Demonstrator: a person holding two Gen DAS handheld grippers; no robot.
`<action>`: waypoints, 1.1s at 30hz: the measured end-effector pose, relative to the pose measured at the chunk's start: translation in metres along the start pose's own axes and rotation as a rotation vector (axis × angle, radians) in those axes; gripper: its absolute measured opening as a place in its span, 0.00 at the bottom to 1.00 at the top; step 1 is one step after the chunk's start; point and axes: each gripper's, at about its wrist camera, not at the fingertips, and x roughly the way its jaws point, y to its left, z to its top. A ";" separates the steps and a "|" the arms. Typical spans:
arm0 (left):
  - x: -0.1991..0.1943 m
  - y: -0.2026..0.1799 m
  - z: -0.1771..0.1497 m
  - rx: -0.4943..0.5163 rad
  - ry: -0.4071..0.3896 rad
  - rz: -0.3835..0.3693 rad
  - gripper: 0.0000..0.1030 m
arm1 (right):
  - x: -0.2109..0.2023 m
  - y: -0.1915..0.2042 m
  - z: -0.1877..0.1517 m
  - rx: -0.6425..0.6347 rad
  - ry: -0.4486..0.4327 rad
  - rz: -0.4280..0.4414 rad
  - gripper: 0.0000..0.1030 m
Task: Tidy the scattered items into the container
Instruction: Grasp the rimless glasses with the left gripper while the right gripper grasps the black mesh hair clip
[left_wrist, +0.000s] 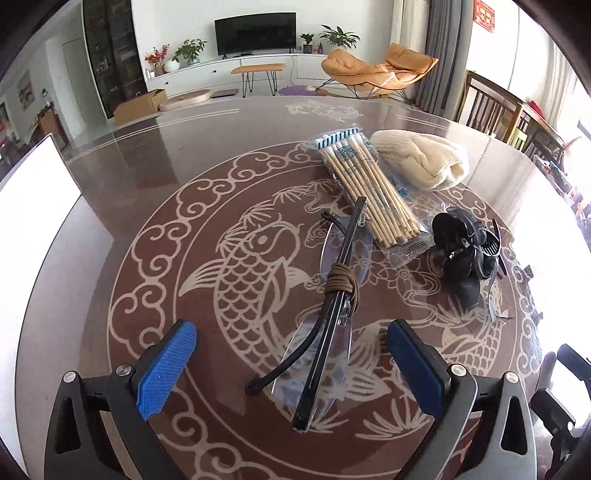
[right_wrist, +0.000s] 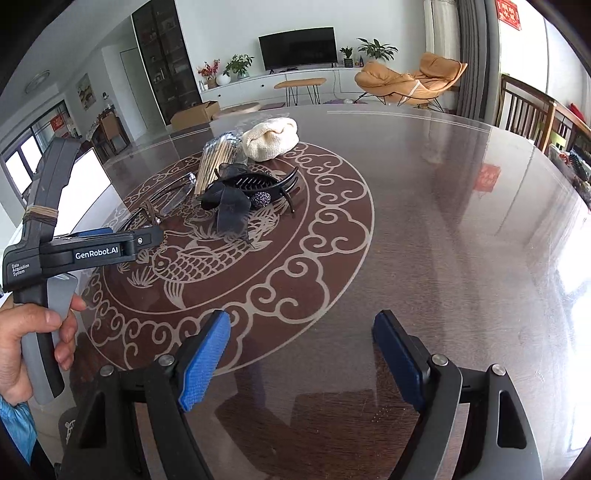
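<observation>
The container itself is hard to make out: only a bright white slab (left_wrist: 35, 192) shows at the table's edge, far to the left of the glasses, washed out by glare and cut off by the lens rim, so its shape cannot be told. The glasses (left_wrist: 325, 314) have clear lenses that almost vanish against the fish pattern; only the dark folded arms and a brown cord wound round them read well.

Taking the glasses as the landmark: they lie on the table (left_wrist: 155, 155) between the fingers of the left gripper (left_wrist: 291, 365), whose blue pads stand wide apart, touching nothing. Just beyond the glasses, touching their far end, lies a plastic packet of cotton swabs (left_wrist: 365, 188). Behind that packet sits a cream knitted hat (left_wrist: 421, 158). To the right of the glasses is a black hair clip (left_wrist: 465, 247) with a gauzy bow, partly in shadow.

The right gripper (right_wrist: 301, 362) hovers over bare table well to the right of the glasses, its pads also apart and empty. In its view the left tool and a hand (right_wrist: 29, 339) block part of the glasses.
</observation>
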 end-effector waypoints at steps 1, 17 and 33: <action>0.002 -0.002 0.005 0.010 -0.005 -0.007 1.00 | 0.000 -0.001 0.000 0.003 -0.001 0.003 0.79; -0.009 0.008 0.010 0.030 -0.045 -0.035 0.12 | 0.001 -0.010 0.005 0.030 -0.021 0.115 0.79; -0.025 0.028 -0.020 0.009 -0.082 -0.077 0.11 | 0.109 0.055 0.132 -0.613 0.118 0.384 0.75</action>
